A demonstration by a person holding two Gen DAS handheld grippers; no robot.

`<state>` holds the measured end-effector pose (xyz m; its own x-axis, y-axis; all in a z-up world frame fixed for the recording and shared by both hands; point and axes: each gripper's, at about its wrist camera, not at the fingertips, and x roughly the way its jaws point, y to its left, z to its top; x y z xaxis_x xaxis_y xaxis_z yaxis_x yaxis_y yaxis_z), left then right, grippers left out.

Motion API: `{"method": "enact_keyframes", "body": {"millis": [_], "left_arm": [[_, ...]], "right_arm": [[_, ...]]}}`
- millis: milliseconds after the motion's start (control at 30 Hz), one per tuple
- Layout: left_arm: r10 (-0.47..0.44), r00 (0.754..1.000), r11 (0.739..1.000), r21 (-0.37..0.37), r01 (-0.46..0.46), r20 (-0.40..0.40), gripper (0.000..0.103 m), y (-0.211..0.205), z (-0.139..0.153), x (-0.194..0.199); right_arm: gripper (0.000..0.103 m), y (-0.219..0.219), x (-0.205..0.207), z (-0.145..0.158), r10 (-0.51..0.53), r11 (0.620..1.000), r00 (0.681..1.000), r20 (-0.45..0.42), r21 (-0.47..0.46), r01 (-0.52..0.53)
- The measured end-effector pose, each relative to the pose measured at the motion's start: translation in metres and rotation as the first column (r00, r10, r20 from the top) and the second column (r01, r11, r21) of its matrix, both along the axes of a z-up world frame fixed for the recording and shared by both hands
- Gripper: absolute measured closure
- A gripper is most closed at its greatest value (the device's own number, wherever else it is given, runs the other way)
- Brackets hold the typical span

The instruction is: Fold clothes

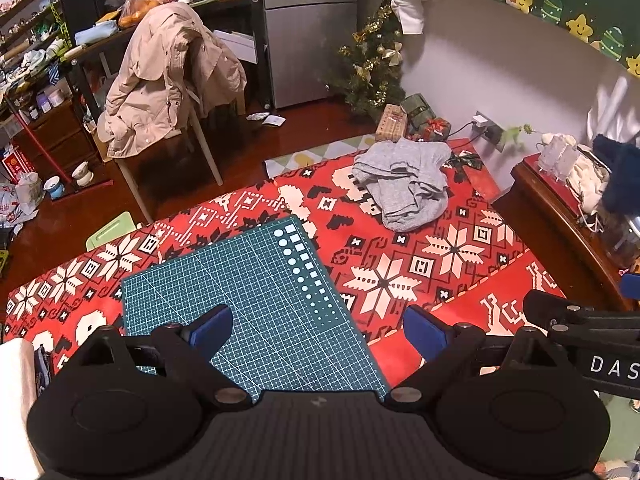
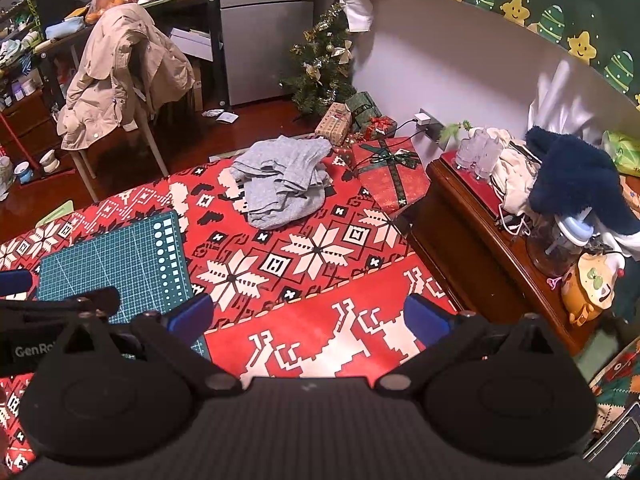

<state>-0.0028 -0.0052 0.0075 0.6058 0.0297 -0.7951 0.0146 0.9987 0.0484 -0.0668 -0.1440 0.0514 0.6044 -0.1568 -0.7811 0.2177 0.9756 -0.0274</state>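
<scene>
Logging stock: grey garment [image 1: 402,186], crumpled, near the far edge of my red cloth [image 1: 452,276]; green mat [image 1: 256,300] at the near edge. Left gripper [image 1: 318,330] released, empty, above the mat. Right gripper [image 2: 308,318] released, empty, over bare cloth.

My teal gridded cutting mat [image 1: 248,304] flat on the red snowflake-patterned cloth [image 1: 452,248], my beige padded jacket [image 1: 160,80] draped over a chair, 1 small tinsel-trimmed Christmas tree [image 2: 324,68] beside the grey fridge [image 2: 260,40], 1 red ribboned gift box [image 2: 392,172], dark wooden side table [image 2: 460,220]
</scene>
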Motion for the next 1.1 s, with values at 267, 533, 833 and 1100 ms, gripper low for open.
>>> {"method": "enact_keyframes", "body": {"millis": [267,533,833,1100], "left_arm": [[0.002,1.0,1.0,-0.008,-0.002,0.007,0.01,0.0014,0.0018,-0.0013],[0.003,1.0,1.0,-0.014,-0.003,0.009,0.01,0.0018,0.0016,-0.0018],[0.0,1.0,1.0,-0.014,0.001,0.016,0.01,-0.0001,0.0021,-0.0028],[0.001,1.0,1.0,-0.01,-0.001,0.023,0.01,-0.003,0.0013,-0.0043]], "right_arm": [[0.001,0.0024,-0.0006,0.0032,-0.005,1.0,1.0,0.006,-0.007,0.005],[0.001,0.0024,-0.0004,0.0043,-0.006,1.0,1.0,0.007,-0.005,0.006],[0.001,0.0002,-0.0017,0.0034,-0.014,1.0,1.0,0.007,-0.001,0.014],[0.001,-0.0022,-0.0042,0.0026,-0.016,1.0,1.0,0.012,-0.004,0.016]]}}
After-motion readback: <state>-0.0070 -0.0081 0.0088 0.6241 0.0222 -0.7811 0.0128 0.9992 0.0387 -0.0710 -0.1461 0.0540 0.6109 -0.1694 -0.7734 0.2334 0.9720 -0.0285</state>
